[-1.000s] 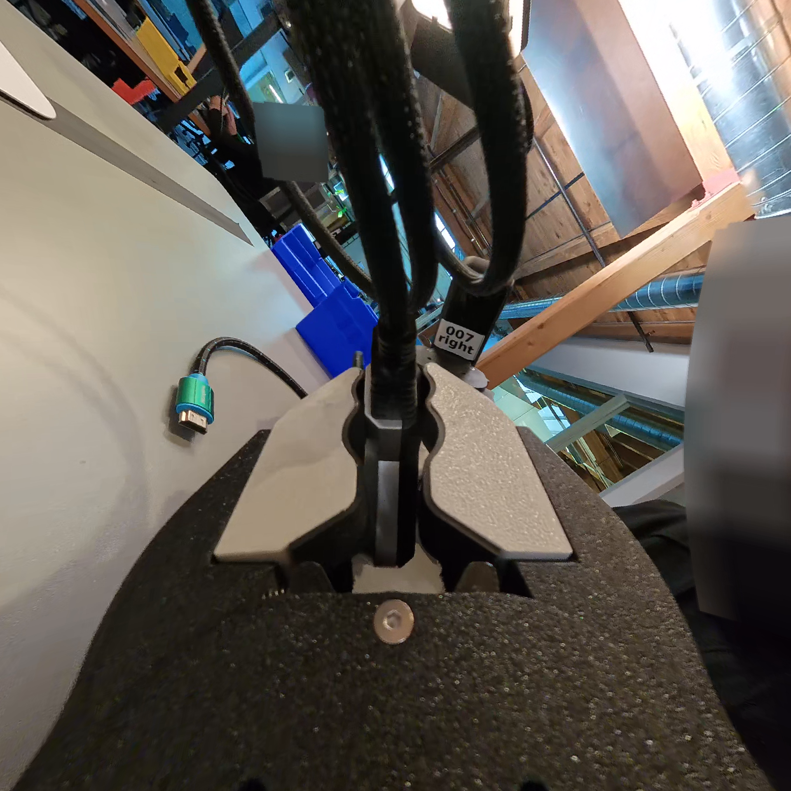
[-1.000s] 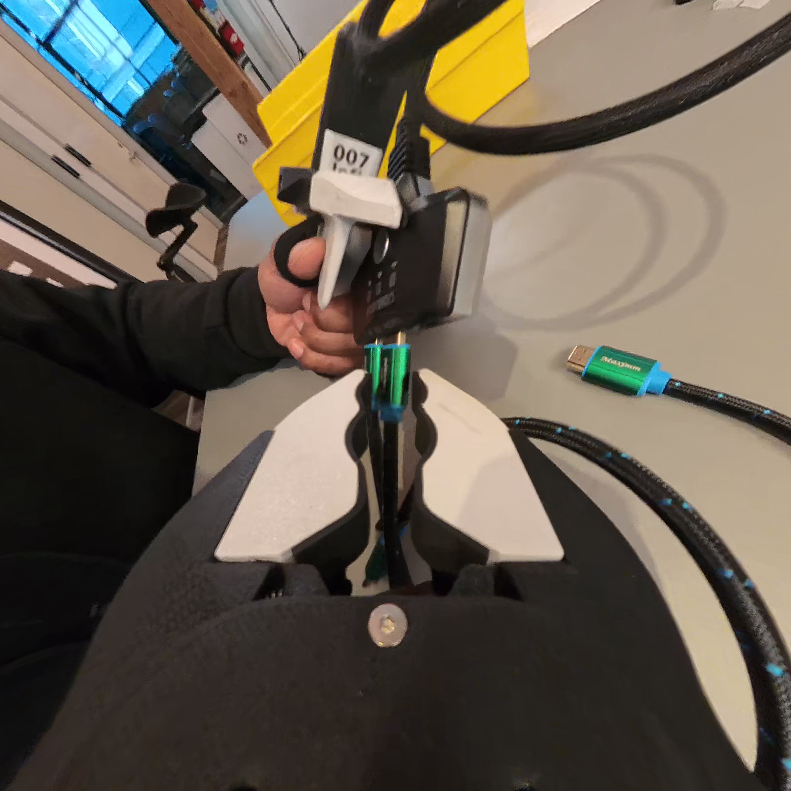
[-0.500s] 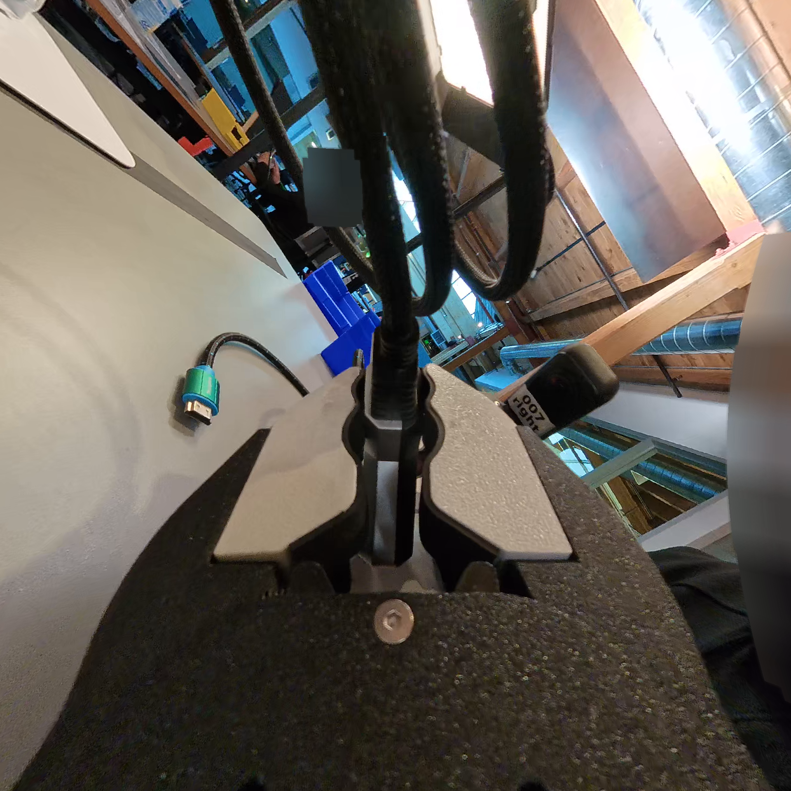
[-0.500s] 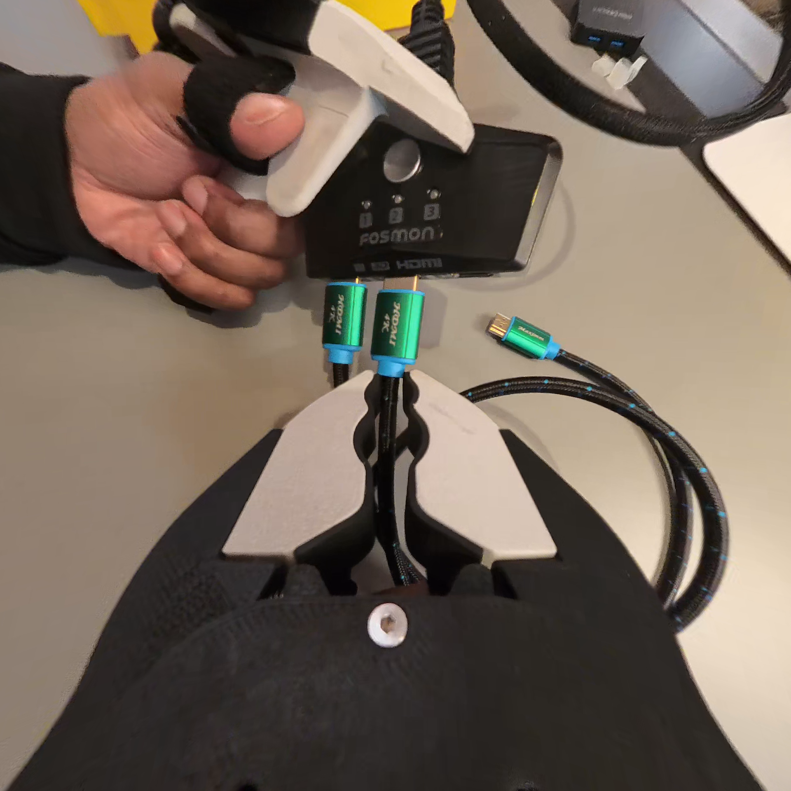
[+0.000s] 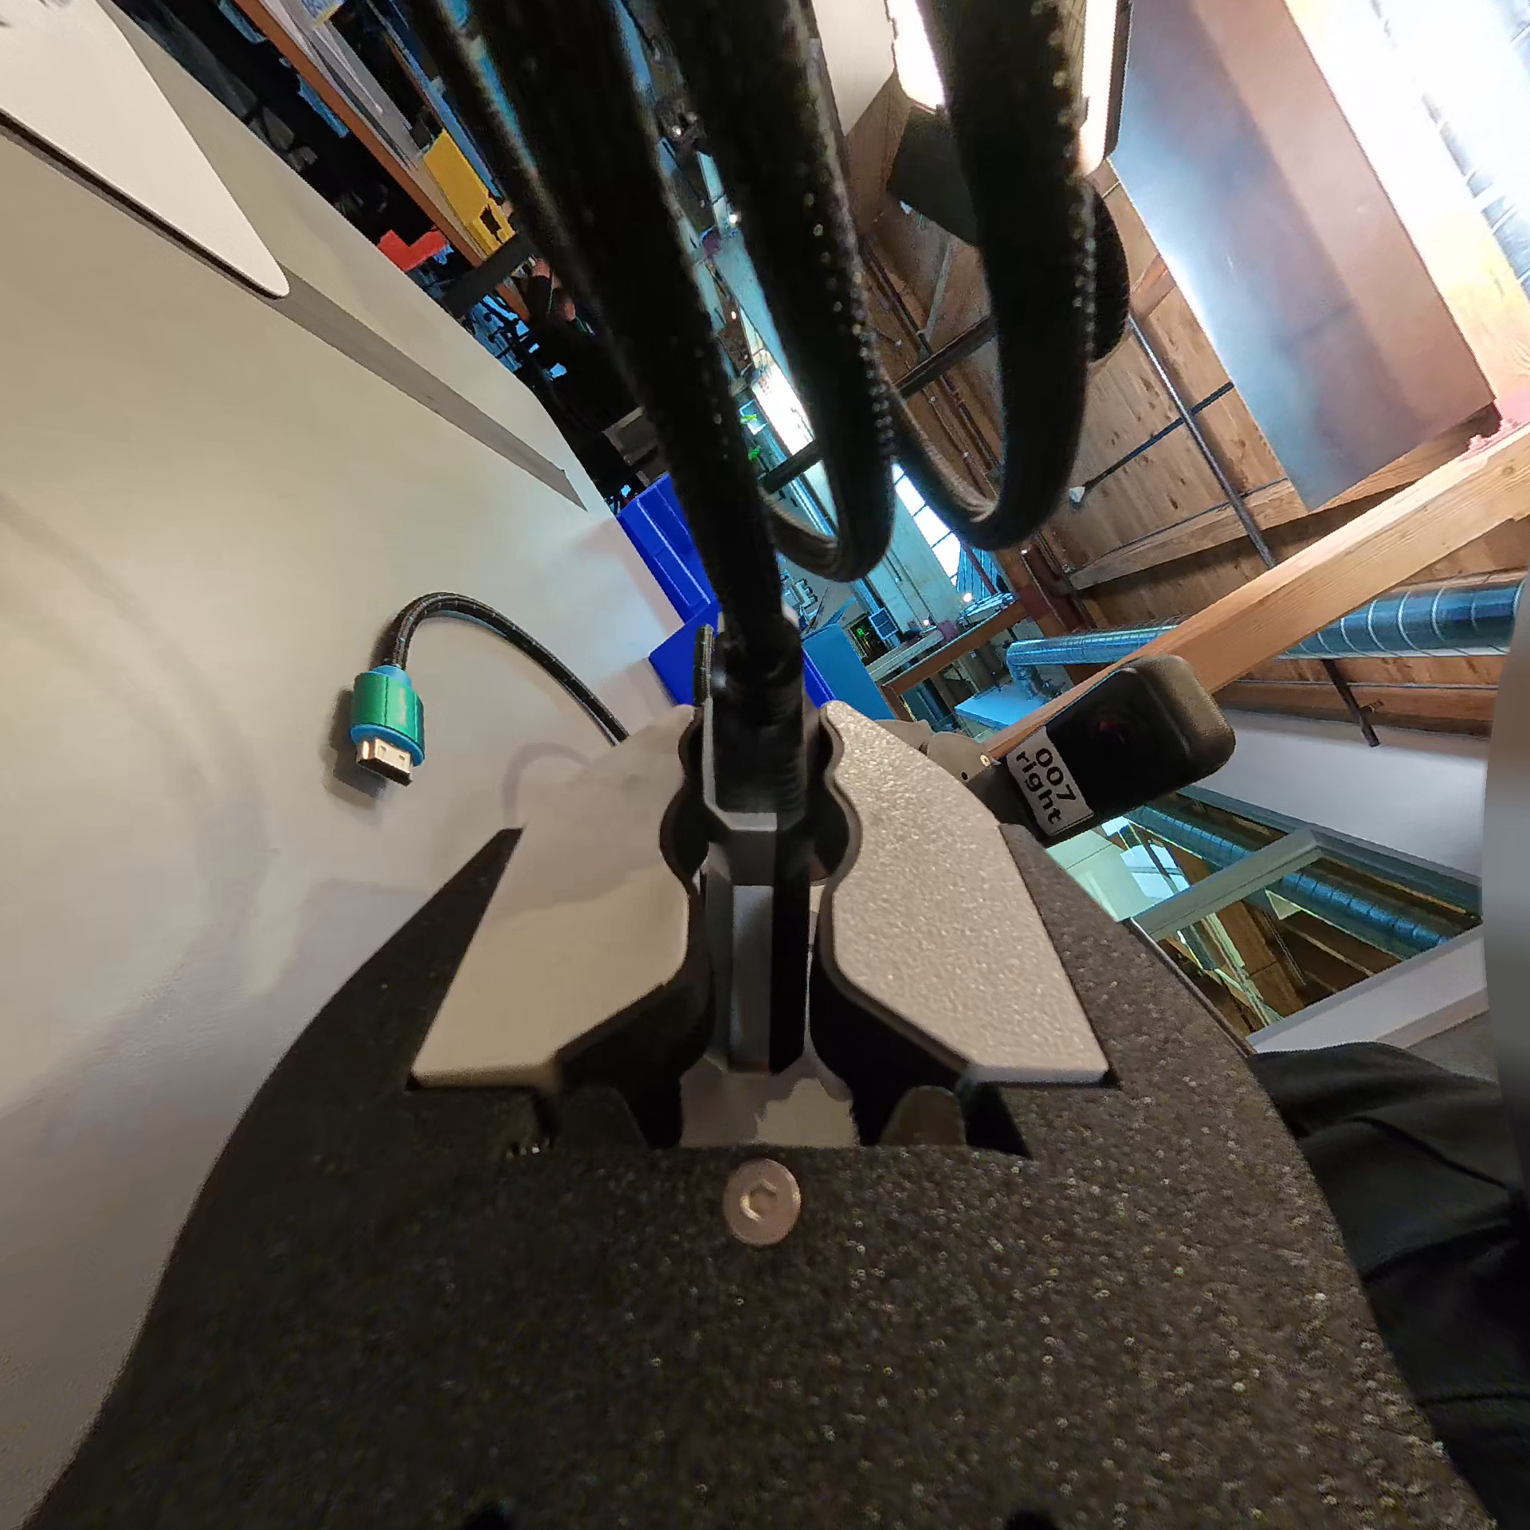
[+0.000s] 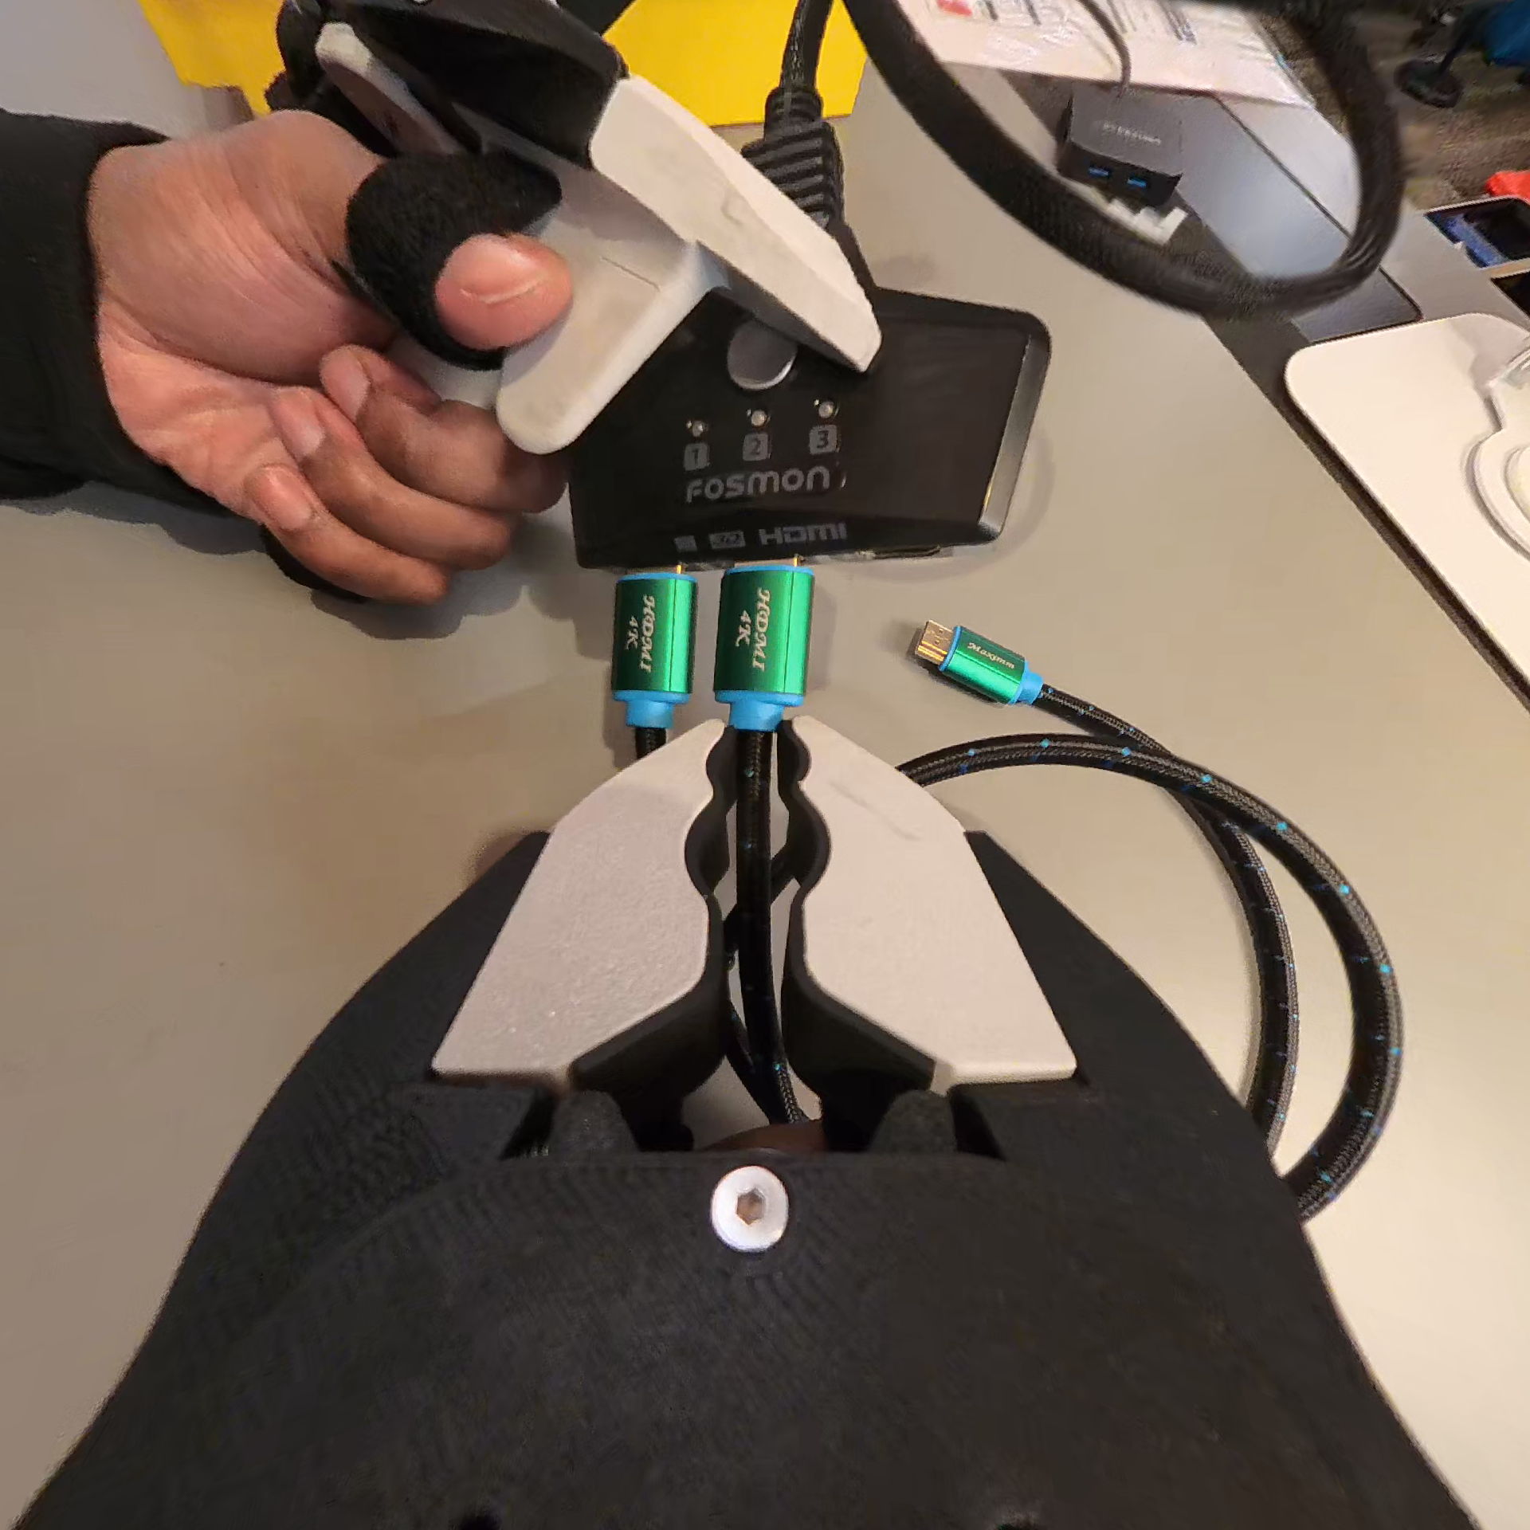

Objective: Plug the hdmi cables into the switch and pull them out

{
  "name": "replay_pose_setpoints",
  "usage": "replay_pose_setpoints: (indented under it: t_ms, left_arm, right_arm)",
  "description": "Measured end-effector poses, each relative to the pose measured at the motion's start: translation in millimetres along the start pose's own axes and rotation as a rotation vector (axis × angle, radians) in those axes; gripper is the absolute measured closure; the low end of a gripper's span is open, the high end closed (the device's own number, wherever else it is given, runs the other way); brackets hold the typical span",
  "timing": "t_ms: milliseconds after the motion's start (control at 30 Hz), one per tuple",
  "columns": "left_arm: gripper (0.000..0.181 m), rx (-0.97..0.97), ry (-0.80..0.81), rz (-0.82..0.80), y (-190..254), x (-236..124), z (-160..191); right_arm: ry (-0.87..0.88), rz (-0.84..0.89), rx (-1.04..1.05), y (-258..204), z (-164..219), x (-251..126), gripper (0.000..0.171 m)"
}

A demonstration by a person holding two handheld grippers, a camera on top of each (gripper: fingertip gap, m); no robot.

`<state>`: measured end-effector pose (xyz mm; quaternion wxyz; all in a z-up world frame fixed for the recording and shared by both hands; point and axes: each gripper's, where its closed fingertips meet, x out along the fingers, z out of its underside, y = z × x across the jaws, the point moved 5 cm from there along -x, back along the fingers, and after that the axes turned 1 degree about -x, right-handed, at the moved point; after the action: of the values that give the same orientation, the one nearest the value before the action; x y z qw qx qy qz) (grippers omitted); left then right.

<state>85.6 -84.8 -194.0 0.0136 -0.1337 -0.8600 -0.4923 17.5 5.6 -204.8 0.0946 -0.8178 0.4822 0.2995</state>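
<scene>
A black HDMI switch lies low over the grey table. My left gripper is shut on it; one of its fingers lies across the switch top. In the left wrist view the switch shows edge-on between the fingers. My right gripper is shut on a braided cable just behind its green plug, which sits in the middle port. Another green plug sits in the left port. A third plug lies loose to the right, also in the left wrist view.
A hand holds the left gripper. The loose cable coils at the right. A yellow bin, a small black hub and a white flat device lie behind. Thick black cables hang from the switch. Blue bins stand beyond the table. The tips of one gripper are about 7 cm away from the tips of the other.
The switch has turned from tilted in mid-air to flat over the table. The green plug, first between my right fingertips, now stands ahead of them in the middle port.
</scene>
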Motion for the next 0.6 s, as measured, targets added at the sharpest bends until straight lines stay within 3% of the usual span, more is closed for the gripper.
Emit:
replay_pose_setpoints:
  t_ms: [233,333,433,600]
  left_arm:
    - [0.15,-0.041,-0.049,-0.114,-12.6,1.7,3.3]
    - [0.126,0.073,-0.176,-0.244,-18.9,3.3,10.2]
    - [0.123,0.199,-0.329,-0.364,-25.9,1.8,19.8]
    - [0.123,0.234,-0.562,-0.366,-18.1,-7.7,30.5]
  right_arm:
    - [-0.008,-0.031,0.093,4.7,5.4,0.1,0.163]
    - [-0.037,-0.038,0.13,7.8,10.3,0.0,0.163]
    - [-0.074,-0.067,0.153,7.4,16.5,0.4,0.163]
    - [-0.103,-0.13,0.123,0.6,22.7,-1.0,0.164]
